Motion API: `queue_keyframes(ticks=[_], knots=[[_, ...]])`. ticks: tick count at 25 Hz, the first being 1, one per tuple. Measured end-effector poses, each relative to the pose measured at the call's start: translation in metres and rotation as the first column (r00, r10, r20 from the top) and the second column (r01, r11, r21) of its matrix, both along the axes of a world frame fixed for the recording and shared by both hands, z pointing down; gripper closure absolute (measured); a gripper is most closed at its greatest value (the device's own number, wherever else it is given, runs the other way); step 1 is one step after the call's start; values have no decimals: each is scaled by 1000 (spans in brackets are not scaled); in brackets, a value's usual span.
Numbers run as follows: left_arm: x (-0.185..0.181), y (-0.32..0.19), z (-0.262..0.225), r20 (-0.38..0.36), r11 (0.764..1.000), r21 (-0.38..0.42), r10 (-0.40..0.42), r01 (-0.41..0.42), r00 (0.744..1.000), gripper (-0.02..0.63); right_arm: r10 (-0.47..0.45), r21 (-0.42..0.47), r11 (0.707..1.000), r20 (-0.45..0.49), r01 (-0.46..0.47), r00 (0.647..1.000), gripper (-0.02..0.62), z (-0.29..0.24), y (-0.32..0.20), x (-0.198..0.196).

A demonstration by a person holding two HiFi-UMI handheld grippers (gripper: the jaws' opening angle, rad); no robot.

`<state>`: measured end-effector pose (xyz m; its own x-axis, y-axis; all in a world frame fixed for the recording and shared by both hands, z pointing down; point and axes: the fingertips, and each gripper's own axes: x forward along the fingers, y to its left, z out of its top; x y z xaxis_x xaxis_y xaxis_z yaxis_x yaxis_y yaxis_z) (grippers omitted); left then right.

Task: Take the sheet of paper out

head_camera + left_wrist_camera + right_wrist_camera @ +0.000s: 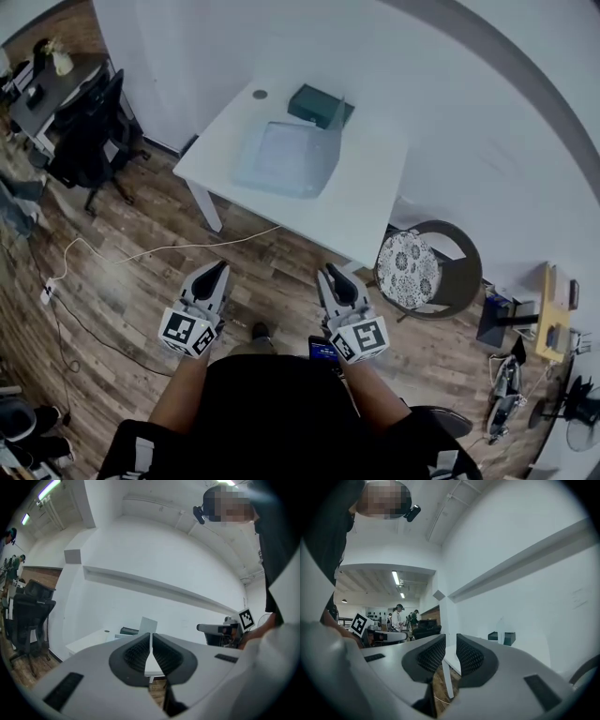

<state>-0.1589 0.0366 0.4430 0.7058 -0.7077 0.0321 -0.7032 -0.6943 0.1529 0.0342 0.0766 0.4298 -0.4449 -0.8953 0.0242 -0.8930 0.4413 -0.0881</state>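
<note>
A pale translucent document sleeve (286, 157) lies flat on the white table (366, 211); whether a sheet of paper is inside it cannot be told. Behind it sits a dark green box (319, 105), which the right gripper view also shows (500, 637). Both grippers hang over the wooden floor, well short of the table's near edge, and point level toward it. My left gripper (217, 270) has its pads almost touching, with nothing between them (150, 641). A clear gap shows between the pads of my right gripper (330, 274), and that gap is empty (451, 644).
A round chair with a patterned cushion (410, 267) stands at the table's right corner. A black office chair (89, 131) stands far left. A white cable (169, 248) runs across the floor before the table. Cluttered shelves (553, 319) fill the right edge.
</note>
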Motion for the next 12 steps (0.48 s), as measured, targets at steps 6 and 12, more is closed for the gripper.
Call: queue_keyframes(ticks=[6,12], knots=[[1,-53,9,-2,999,-17,35,-35,999,601,9,-19,1000,5,-9,1000,520,8,-42,-11],[13,-98,12,4,998,-13,54,-54,999,601,15,-39,999,9,-15,1000,520,11,-81,0]])
